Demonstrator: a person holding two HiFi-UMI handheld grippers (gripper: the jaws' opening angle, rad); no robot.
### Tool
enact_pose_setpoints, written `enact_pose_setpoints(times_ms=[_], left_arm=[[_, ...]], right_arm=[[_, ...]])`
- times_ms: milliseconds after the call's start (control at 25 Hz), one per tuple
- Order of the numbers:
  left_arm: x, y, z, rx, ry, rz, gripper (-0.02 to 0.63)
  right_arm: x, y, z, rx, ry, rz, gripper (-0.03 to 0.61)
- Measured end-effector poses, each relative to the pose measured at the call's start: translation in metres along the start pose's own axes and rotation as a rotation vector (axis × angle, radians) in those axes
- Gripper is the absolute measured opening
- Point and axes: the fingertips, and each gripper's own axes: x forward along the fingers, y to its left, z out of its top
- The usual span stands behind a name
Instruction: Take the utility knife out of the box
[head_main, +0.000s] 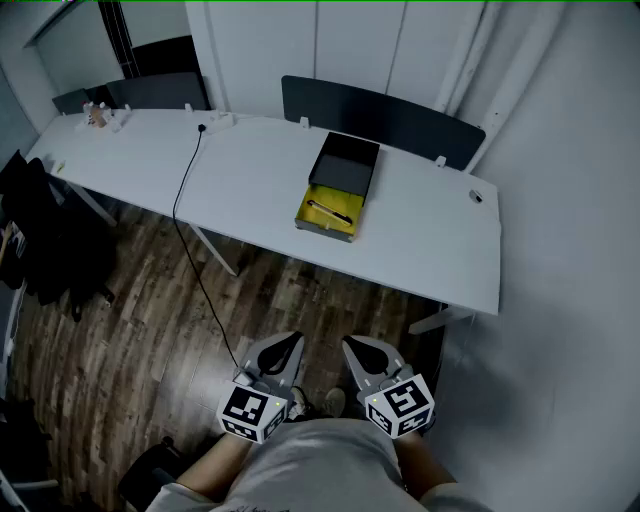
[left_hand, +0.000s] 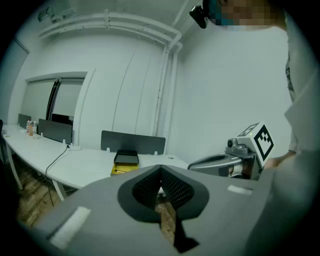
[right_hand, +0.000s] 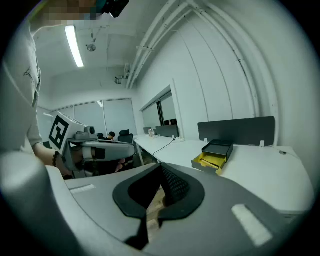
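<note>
On the white table (head_main: 420, 240) stands an opened box (head_main: 338, 190): a black lid raised behind a yellow-lined tray. The utility knife (head_main: 328, 212) lies inside the tray as a slim dark bar. Both grippers hover low over the wooden floor, well short of the table and close to the person's body. My left gripper (head_main: 292, 339) is shut and empty, as is my right gripper (head_main: 351, 343). The left gripper view has the box (left_hand: 125, 162) far ahead beyond its closed tips (left_hand: 161, 170). In the right gripper view, the box (right_hand: 214, 156) lies ahead to the right of the closed tips (right_hand: 161, 167).
A black cable (head_main: 185, 200) runs off the table to the floor. Dark partition screens (head_main: 380, 115) line the table's far edge. A black chair with clothing (head_main: 45, 235) stands at the left. A white wall (head_main: 570, 250) closes the right side.
</note>
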Motion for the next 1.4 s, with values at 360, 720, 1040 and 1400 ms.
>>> enact_pose_setpoints(times_ms=[360, 720, 1040, 1400], left_arm=[[-0.004, 0.000, 0.000, 0.003, 0.004, -0.006, 0.000], [-0.007, 0.008, 0.001, -0.003, 0.000, -0.018, 0.000], [-0.015, 0.034, 0.003, -0.007, -0.017, -0.030, 0.000], [-0.023, 0.060, 0.005, -0.001, -0.021, -0.050, 0.000]], right_arm=[[0.001, 0.007, -0.002, -0.005, 0.006, 0.005, 0.014], [0.007, 0.008, 0.001, 0.020, -0.008, -0.029, 0.014], [0.030, 0.021, 0.006, 0.015, -0.010, -0.029, 0.014], [0.048, 0.030, 0.014, 0.036, -0.030, -0.058, 0.014]])
